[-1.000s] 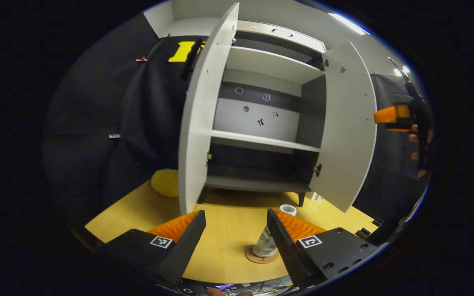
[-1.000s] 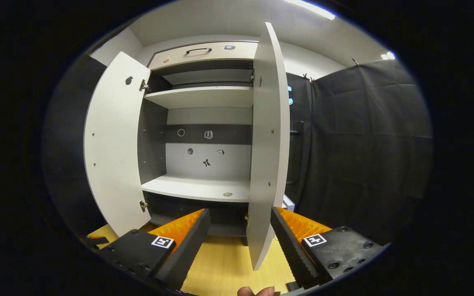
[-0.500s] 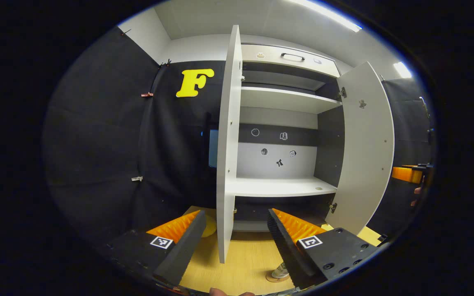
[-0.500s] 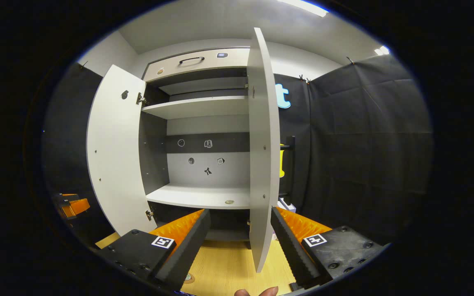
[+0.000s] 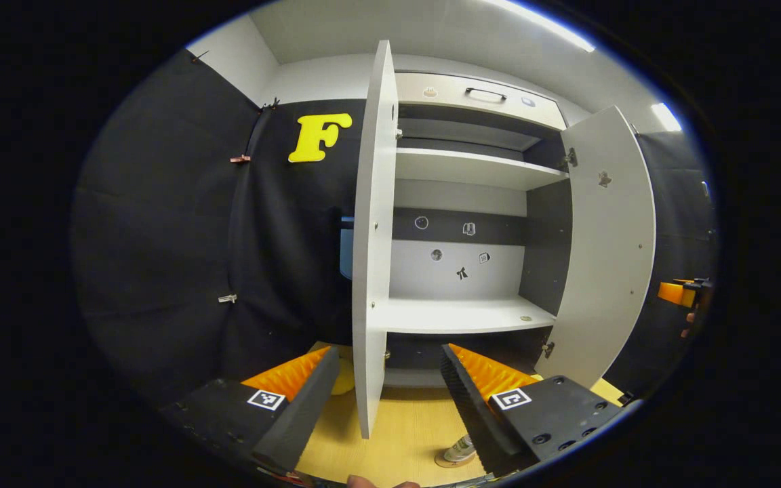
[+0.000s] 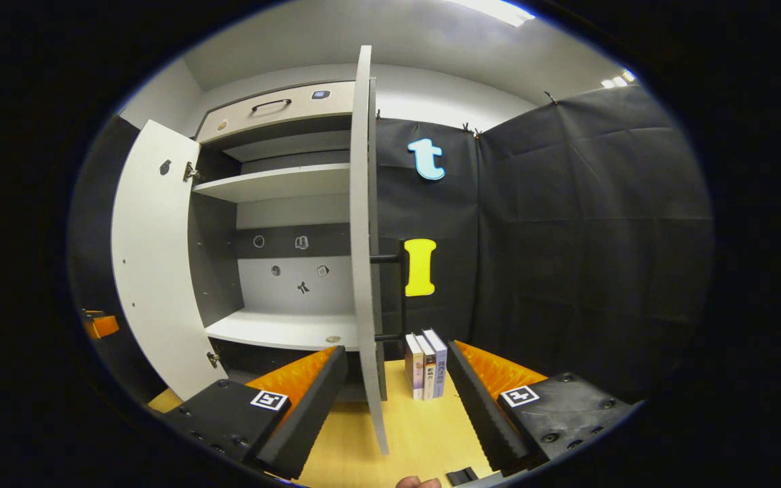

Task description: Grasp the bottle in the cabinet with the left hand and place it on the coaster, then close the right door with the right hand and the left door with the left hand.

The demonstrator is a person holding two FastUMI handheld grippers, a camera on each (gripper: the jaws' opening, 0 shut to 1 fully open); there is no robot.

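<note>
Bottle on coaster, surface in front of cabinet; both tongs, left and right, spread, empty; right door edge-on between right fingers; risk: push glances off thin edge, door rebounds.

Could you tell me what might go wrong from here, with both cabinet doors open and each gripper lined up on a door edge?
1. The white right cabinet door sits edge-on between the open right gripper; a glancing push could slip off the thin edge.
2. The upright books stand just beside that door, so a wide approach might knock them.
3. The small bottle on its round coaster stands near the open left gripper.
</note>
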